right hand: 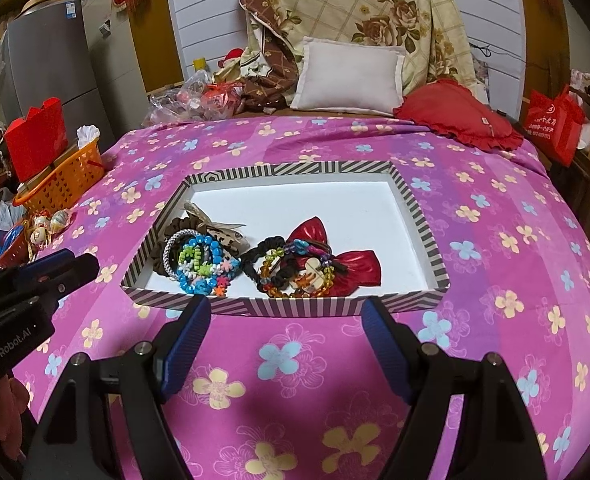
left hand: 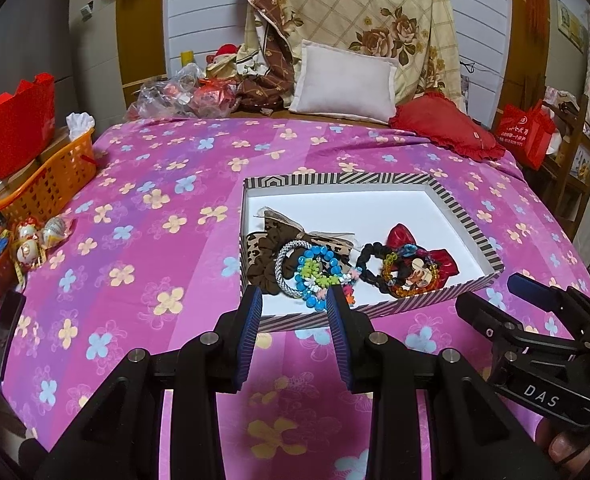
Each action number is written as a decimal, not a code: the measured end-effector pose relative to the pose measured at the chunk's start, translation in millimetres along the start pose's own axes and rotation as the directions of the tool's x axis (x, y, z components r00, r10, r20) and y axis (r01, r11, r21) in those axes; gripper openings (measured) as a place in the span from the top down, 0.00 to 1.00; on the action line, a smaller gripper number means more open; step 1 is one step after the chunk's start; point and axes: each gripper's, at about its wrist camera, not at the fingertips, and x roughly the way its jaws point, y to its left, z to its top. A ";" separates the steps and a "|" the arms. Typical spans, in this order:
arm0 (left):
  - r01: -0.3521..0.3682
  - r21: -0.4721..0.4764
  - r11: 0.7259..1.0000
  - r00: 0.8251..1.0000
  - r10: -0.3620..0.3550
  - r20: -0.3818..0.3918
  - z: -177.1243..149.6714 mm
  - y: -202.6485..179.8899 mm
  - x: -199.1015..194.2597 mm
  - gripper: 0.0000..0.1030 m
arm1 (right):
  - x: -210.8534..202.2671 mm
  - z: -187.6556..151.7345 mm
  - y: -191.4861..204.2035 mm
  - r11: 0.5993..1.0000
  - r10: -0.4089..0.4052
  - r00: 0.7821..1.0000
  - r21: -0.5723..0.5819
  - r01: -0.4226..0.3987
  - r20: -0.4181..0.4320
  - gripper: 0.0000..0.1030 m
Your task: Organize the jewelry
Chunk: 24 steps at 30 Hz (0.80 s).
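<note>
Left gripper [left hand: 295,300], fingers parted and empty above striped box [left hand: 375,310]: we lower squarely over beaded bracelet [left hand: 315,276], pinching one strand only.

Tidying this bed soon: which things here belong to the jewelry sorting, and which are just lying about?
Job: striped cardboard box; blue beaded bracelet; amber beaded bracelet; red bow clip; leopard scrunchie.
Lying about: orange plastic basket; white pillow; red frilled cushion.
</note>
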 end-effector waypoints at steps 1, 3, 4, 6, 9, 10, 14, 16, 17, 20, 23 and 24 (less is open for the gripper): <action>0.000 0.001 1.000 1.000 0.000 -0.001 -0.6 0.5 -0.2 0.79 | -0.3 -0.1 0.2 1.000 -0.001 1.000 0.000 0.001 0.000 0.22; 0.000 0.001 1.000 1.000 0.000 0.000 -0.9 1.3 0.5 0.78 | -0.2 -0.1 0.2 1.000 -0.001 1.000 0.000 0.001 0.000 0.22; 0.001 0.001 1.000 1.000 -0.001 -0.001 -0.3 0.6 0.9 0.78 | -0.2 -0.1 0.2 1.000 0.000 1.000 0.000 0.000 0.000 0.22; 0.001 0.003 1.000 1.000 -0.001 -0.004 -0.7 2.2 2.3 0.78 | 1.7 0.4 0.0 1.000 -0.001 1.000 0.001 0.001 -0.004 0.22; 0.002 0.003 1.000 1.000 -0.002 -0.006 -0.9 2.0 2.5 0.78 | 3.0 0.2 -0.3 1.000 -0.001 1.000 0.002 0.001 -0.006 0.22; 0.002 0.004 1.000 1.000 -0.002 -0.006 -1.2 2.3 2.4 0.78 | 3.4 -0.2 -0.6 1.000 0.000 1.000 0.002 0.000 -0.007 0.22; 0.003 0.005 1.000 1.000 -0.003 -0.011 -2.3 3.2 3.5 0.78 | 4.1 -0.3 -0.9 1.000 0.000 1.000 0.001 0.000 -0.009 0.22; 0.004 0.005 1.000 1.000 -0.004 -0.016 -2.5 3.5 6.3 0.79 | 5.7 -1.1 -1.5 1.000 0.001 1.000 0.000 -0.001 -0.012 0.22; 0.004 0.005 1.000 1.000 -0.004 -0.017 -2.8 4.2 7.0 0.79 | 6.2 -1.5 -1.6 1.000 0.001 1.000 -0.001 -0.001 -0.013 0.22; 0.002 0.007 1.000 1.000 -0.002 -0.019 -1.4 1.3 9.6 0.78 | 8.7 -2.7 -1.3 1.000 0.001 1.000 -0.005 -0.002 -0.018 0.22; -0.004 0.016 1.000 1.000 0.004 -0.009 -2.6 2.8 10.3 0.78 | 10.4 -3.8 -0.7 1.000 0.002 1.000 -0.008 -0.002 -0.024 0.22; -0.004 0.016 1.000 1.000 0.004 -0.010 -2.0 2.1 12.0 0.78 | 10.7 -4.3 -0.9 1.000 0.002 1.000 -0.009 -0.002 -0.026 0.22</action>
